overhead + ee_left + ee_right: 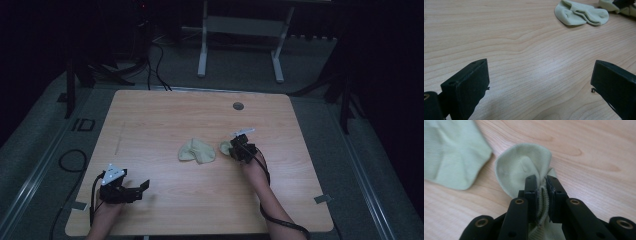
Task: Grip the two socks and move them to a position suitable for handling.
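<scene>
Two pale green socks lie near the middle of the wooden table [165, 115]. One sock [197, 151] [581, 15] [449, 155] lies crumpled and free. The second sock [226, 147] [524, 167] is just to its right, and my right gripper [239, 147] [543, 182] is shut on its ribbed cuff, the fabric pinched between the two black pads. My left gripper [137, 189] [539, 82] rests at the table's near left, open wide, with bare wood between its jaws; it points toward the socks.
A round grey grommet [238, 106] sits in the tabletop near the far edge. Cables [157, 65] and a white desk frame [240, 45] stand on the floor beyond the table. A cable trails from the right forearm [280, 222].
</scene>
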